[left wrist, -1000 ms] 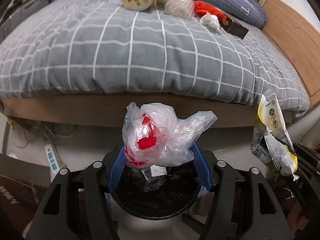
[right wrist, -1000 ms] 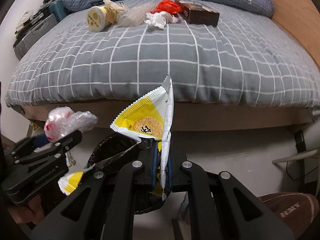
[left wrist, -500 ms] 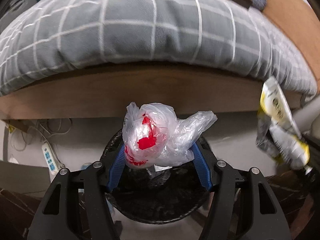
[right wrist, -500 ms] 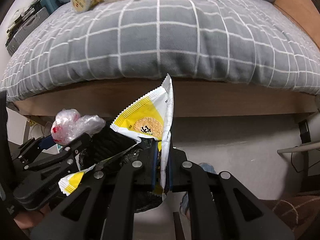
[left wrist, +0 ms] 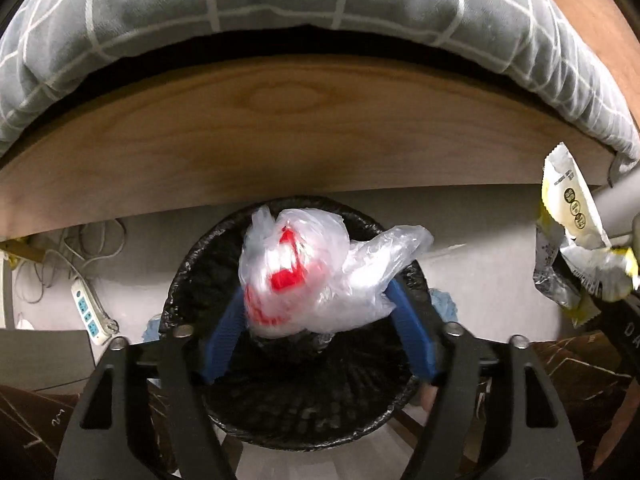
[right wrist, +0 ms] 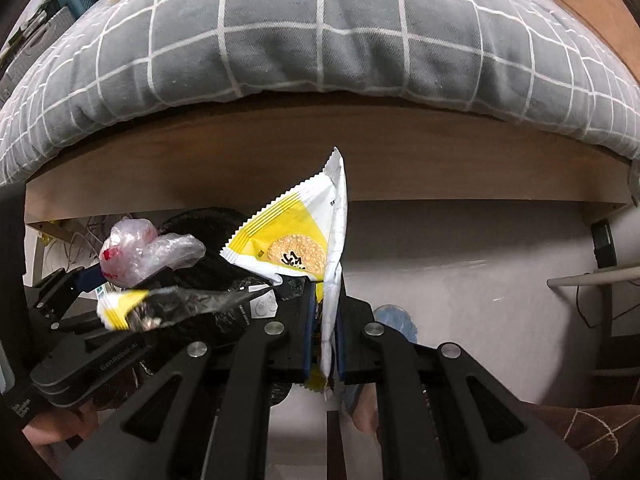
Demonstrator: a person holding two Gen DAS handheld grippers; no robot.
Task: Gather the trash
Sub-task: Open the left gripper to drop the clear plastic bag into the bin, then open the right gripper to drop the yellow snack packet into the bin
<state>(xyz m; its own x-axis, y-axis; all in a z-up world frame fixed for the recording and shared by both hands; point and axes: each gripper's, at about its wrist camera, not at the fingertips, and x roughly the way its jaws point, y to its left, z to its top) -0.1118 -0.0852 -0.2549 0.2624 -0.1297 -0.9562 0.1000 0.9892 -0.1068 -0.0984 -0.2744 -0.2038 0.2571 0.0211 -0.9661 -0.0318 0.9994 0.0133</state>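
Bedding hangs over the wooden bed frame (left wrist: 304, 128), and below that board stands the black-lined bin (left wrist: 296, 412), its mouth partly tucked under the frame's edge. That overhang is the main hazard, in my judgement: light trash let go too near the board may catch the rim and slide to the floor among the cables and the power strip (left wrist: 90, 312). The bin's dark inside shows only faint, unreadable shapes. Directly over its mouth the left gripper (left wrist: 316, 308) is opening, blue fingers (left wrist: 412, 336) spreading, with the crumpled clear plastic bag (left wrist: 316, 272) with red print lying between them; it looks blurred, possibly slipping loose already. The right gripper (right wrist: 322, 340) is pressed together on the yellow-and-white snack wrapper (right wrist: 308, 240), beside the bin rather than over it, so letting go here would likely miss.
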